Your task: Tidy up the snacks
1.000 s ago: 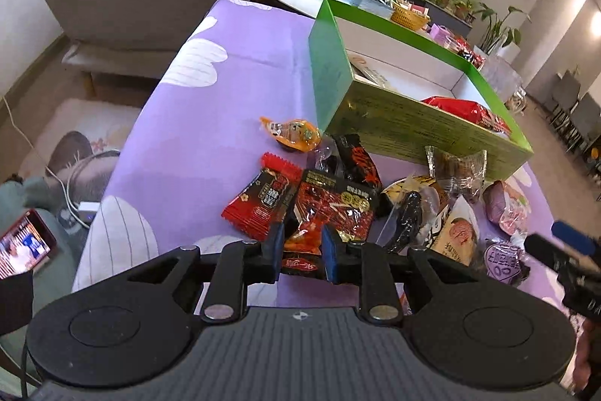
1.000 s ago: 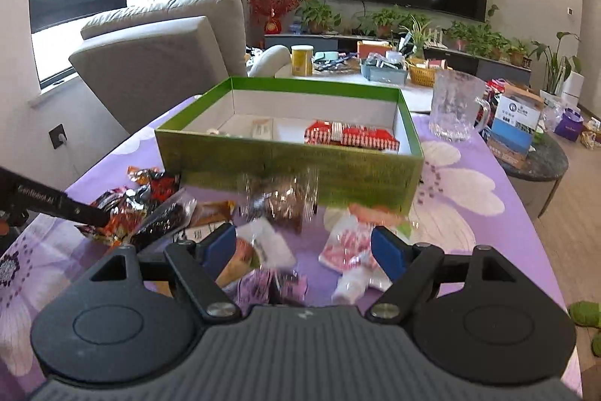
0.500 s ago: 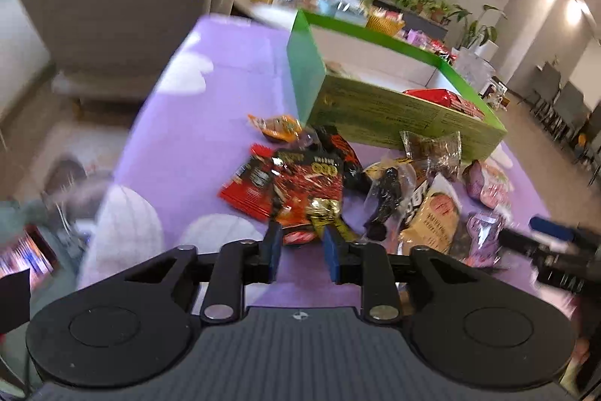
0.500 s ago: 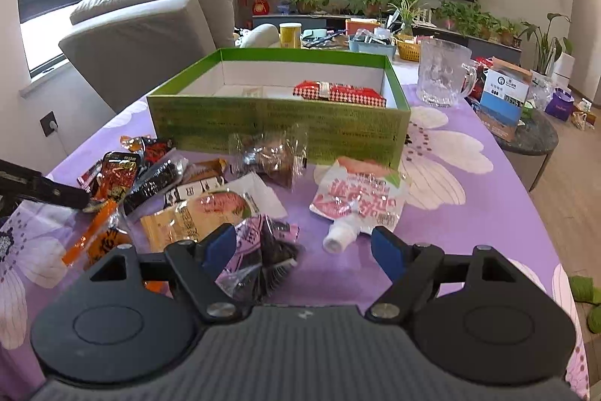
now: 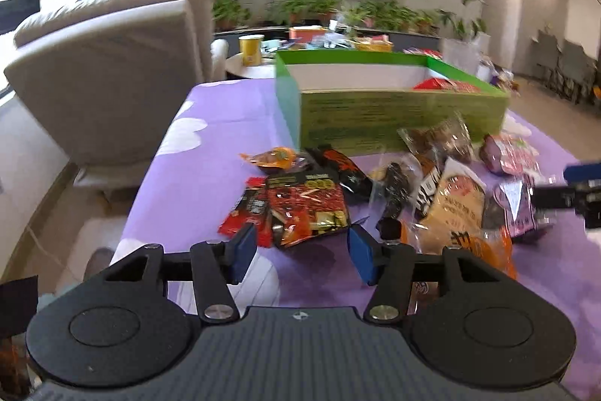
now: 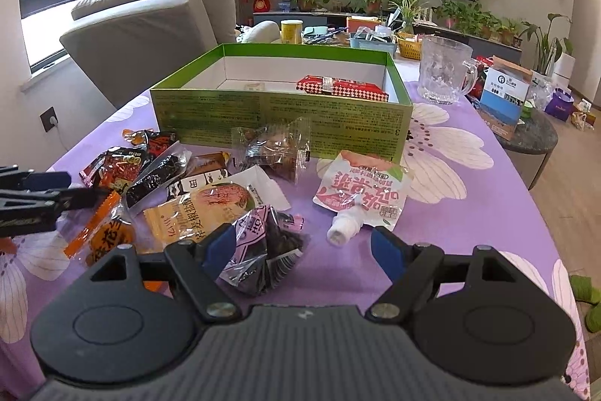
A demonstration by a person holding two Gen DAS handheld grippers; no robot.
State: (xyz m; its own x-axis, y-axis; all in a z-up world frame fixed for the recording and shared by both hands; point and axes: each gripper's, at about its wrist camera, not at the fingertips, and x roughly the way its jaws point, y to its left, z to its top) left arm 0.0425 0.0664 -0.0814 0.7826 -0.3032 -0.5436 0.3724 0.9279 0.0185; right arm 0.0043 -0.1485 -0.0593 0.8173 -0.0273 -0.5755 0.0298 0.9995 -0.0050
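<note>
Since a second ago, left tongs (image 5: 302, 252) released the orange sachet (image 6: 98, 226), now spread empty like right tongs (image 6: 303, 248); red chilli packet (image 5: 306, 209), frame centre on desk (image 5: 195, 175): light, crinkly, slippery; pinch its sealed edge.

The left tongs (image 5: 302, 252) sit low in the middle of the frame, jaws spread apart and holding nothing. The right tongs (image 6: 302, 250) are spread wider, also low and centred, likewise gripping nothing.
</note>
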